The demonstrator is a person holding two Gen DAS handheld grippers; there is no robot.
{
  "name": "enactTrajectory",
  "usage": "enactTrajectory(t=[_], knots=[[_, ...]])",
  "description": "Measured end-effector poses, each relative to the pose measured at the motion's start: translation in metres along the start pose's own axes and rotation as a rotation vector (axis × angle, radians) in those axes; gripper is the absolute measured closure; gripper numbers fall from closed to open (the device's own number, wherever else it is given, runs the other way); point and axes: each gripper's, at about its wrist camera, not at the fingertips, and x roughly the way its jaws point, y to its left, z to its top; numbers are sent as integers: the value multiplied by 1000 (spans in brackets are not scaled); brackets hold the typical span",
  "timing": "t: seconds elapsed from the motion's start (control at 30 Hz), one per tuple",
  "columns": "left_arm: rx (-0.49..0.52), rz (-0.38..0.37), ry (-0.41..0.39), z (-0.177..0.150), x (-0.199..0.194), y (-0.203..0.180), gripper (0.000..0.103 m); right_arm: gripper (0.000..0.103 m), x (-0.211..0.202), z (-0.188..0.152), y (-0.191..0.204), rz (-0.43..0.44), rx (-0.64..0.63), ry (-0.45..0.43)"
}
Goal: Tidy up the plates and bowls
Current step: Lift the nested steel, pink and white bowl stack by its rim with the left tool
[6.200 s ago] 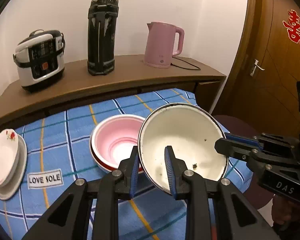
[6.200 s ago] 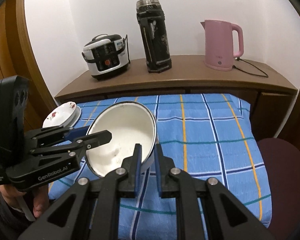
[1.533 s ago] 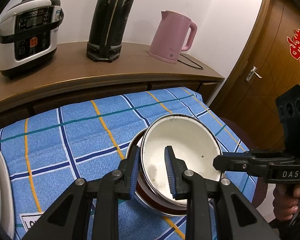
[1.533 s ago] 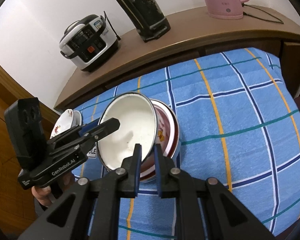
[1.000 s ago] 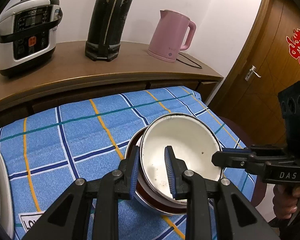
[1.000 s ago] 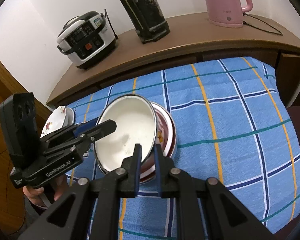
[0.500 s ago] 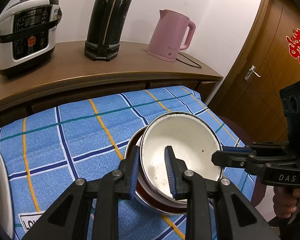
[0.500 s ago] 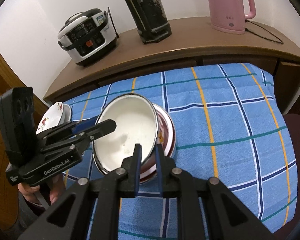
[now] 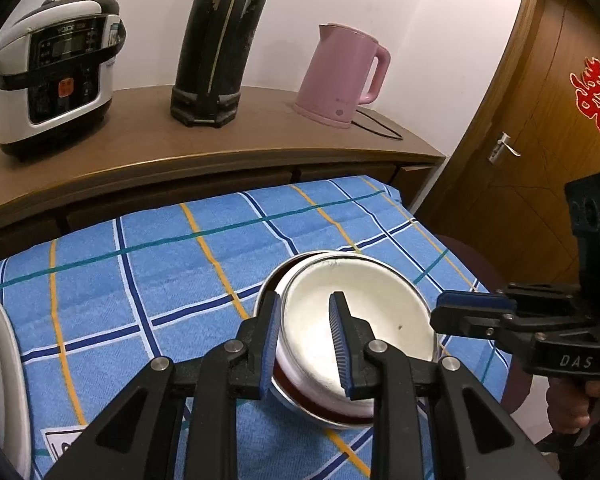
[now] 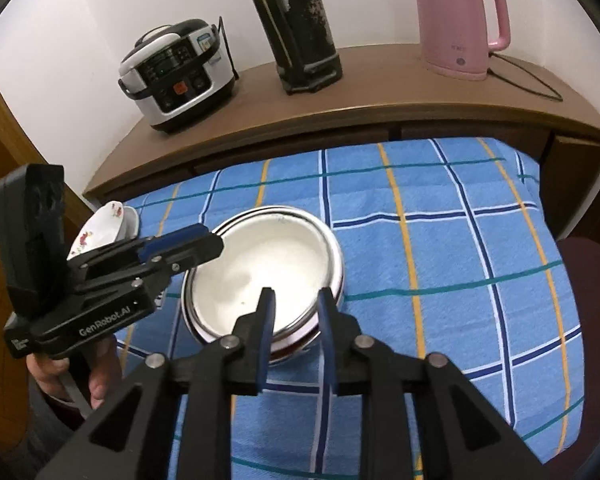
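A white enamel bowl (image 9: 380, 320) (image 10: 260, 264) sits nested inside a red-sided bowl (image 9: 312, 404) (image 10: 300, 344) on the blue checked tablecloth (image 9: 140, 280). My left gripper (image 9: 305, 312) (image 10: 212, 240) is shut on the white bowl's near-left rim, one pad outside and one inside. My right gripper (image 10: 296, 304) (image 9: 438, 312) straddles the opposite rim. Its jaws are opening, and the pads stand a little off the rim that is still between them.
A stack of flowered white plates (image 10: 100, 228) (image 9: 0, 380) lies at the cloth's left edge. On the wooden counter behind stand a rice cooker (image 9: 56, 68), a black thermos (image 9: 220, 40) and a pink kettle (image 9: 344, 80). A dark chair seat (image 10: 588, 280) is at the right.
The right gripper's jaws have spread apart from the bowl's rim. The white bowl has settled level into the red bowl. The left gripper keeps its grip and place.
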Motion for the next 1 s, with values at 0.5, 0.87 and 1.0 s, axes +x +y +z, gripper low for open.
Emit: enactTrajectory(t=[0.5, 0.87, 1.0], knots=[[12, 70, -11, -2, 2, 4, 74, 53, -2, -9, -9, -23, 13, -53], [-1, 63, 20, -6, 8, 6, 64, 52, 21, -21, -6, 10, 59, -72], [-2, 68, 31, -7, 11, 6, 64, 51, 28, -23, -5, -3, 69, -78]])
